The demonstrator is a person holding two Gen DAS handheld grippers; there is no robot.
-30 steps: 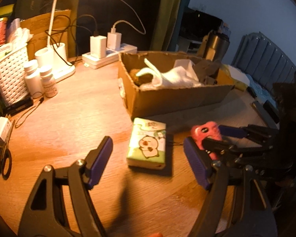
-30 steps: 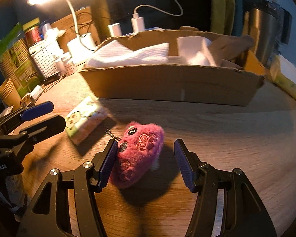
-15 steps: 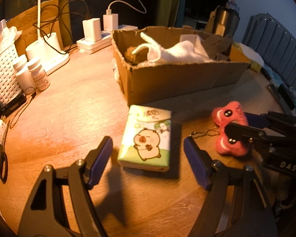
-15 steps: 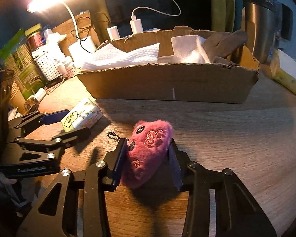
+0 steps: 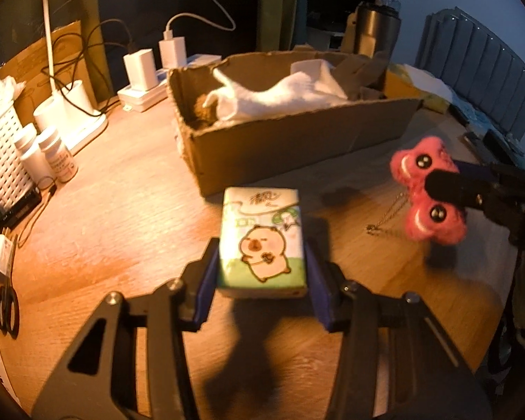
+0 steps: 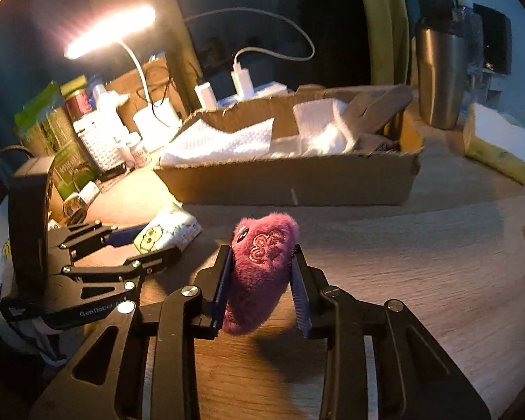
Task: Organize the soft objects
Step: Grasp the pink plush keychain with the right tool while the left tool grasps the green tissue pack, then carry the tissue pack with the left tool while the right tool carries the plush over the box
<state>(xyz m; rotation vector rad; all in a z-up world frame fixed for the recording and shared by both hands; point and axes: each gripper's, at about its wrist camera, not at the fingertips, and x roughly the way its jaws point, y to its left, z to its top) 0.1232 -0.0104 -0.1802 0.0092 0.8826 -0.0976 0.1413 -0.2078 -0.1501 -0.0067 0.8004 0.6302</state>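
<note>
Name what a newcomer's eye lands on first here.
First the pink plush toy, squeezed between the right gripper fingers and lifted off the wooden table. Next the cartoon-printed tissue pack, clamped in the left gripper near the table's middle. Behind both sits the cardboard box holding white cloths, under a glaring desk lamp at the far left.

A lit desk lamp (image 6: pixel 110 31) warms the round wooden table (image 5: pixel 122 217) in a dim room

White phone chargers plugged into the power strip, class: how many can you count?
2. Both stand on the power strip behind the cardboard box: one charger on the left, another charger just right of it. Others may be hidden.
</note>
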